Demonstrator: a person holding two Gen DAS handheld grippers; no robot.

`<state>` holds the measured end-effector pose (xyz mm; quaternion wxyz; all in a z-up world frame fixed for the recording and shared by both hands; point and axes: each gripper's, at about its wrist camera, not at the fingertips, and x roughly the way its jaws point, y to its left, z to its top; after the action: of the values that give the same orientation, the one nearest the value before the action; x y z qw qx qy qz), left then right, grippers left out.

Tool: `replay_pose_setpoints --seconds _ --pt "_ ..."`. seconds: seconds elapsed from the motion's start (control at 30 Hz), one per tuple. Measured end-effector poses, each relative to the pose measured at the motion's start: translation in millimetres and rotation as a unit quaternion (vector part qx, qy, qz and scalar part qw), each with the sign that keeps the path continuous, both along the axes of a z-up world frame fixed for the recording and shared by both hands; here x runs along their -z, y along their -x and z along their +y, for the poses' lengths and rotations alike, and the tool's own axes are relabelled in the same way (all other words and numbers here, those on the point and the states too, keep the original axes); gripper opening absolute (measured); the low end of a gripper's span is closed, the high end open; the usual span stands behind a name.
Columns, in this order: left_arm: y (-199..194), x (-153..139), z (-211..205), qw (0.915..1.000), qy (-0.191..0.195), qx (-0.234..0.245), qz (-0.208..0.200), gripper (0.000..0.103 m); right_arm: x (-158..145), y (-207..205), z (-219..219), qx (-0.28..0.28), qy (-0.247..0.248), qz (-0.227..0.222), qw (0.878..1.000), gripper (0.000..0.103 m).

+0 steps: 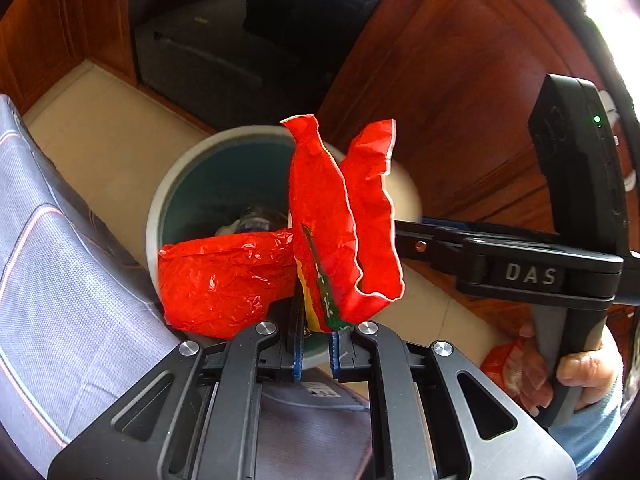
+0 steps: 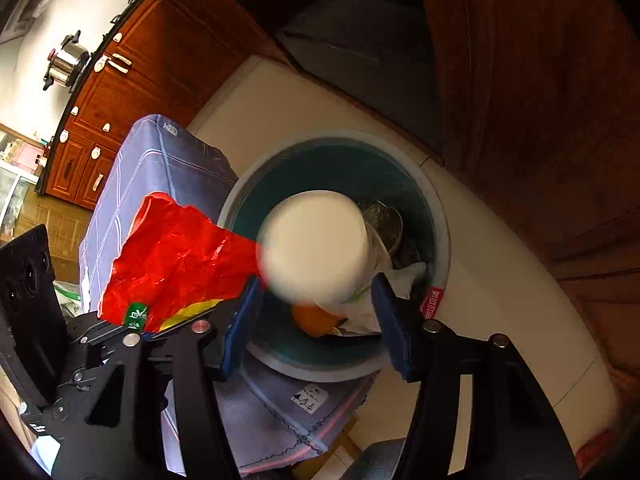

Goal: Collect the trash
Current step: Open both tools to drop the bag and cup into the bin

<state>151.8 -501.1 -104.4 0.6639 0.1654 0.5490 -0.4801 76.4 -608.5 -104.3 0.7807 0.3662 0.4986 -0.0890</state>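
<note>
My left gripper [image 1: 316,344] is shut on the lower edge of a crumpled red wrapper [image 1: 328,220], which stands up over the round trash bin [image 1: 160,208]. In the right wrist view that wrapper [image 2: 176,256] shows at the left, beside the bin's grey rim [image 2: 440,232]. My right gripper [image 2: 318,282] is open above the bin. A blurred white cup [image 2: 312,248] sits loose between its blue pads [image 2: 244,312], over the bin's mouth. Crumpled paper, an orange thing [image 2: 316,320] and a metal can [image 2: 384,220] lie inside the bin.
A grey-blue cloth-covered box [image 1: 60,260] presses against the bin's near side. Wooden cabinets [image 1: 460,100] rise behind the bin, with a dark appliance [image 1: 208,52] in a recess. A person's hand [image 1: 584,368] grips the right gripper's handle. A steel pot [image 2: 66,64] stands on a far counter.
</note>
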Motion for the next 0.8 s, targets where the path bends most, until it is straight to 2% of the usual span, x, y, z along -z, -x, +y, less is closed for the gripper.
replay_pose_setpoints --seconds 0.03,0.07,0.17,0.2,0.4,0.6,0.8 --pt "-2 2 0 1.0000 -0.003 -0.001 0.001 0.011 2 -2 -1 0.000 -0.002 0.003 1.000 0.076" --pt "-3 4 0 1.0000 -0.008 -0.002 0.001 0.016 3 -2 0 0.001 0.000 0.003 1.000 0.081" --pt "-4 4 0 0.9995 -0.022 -0.008 -0.022 0.065 3 -5 1 0.000 -0.004 0.006 1.000 0.085" --pt "-3 1 0 0.9990 -0.022 -0.011 -0.038 0.069 5 -5 1 0.003 -0.009 0.009 1.000 0.086" --pt "0 -4 -2 0.9973 -0.037 -0.010 -0.062 0.081 7 -4 3 0.010 -0.017 0.023 1.000 0.090" --pt "1 -10 0 0.9964 -0.042 -0.011 -0.073 0.085 -3 -5 9 0.011 -0.014 0.024 1.000 0.092" --pt "13 -27 25 0.9953 -0.020 -0.018 -0.093 0.087 -25 5 19 0.008 0.005 0.019 1.000 0.094"
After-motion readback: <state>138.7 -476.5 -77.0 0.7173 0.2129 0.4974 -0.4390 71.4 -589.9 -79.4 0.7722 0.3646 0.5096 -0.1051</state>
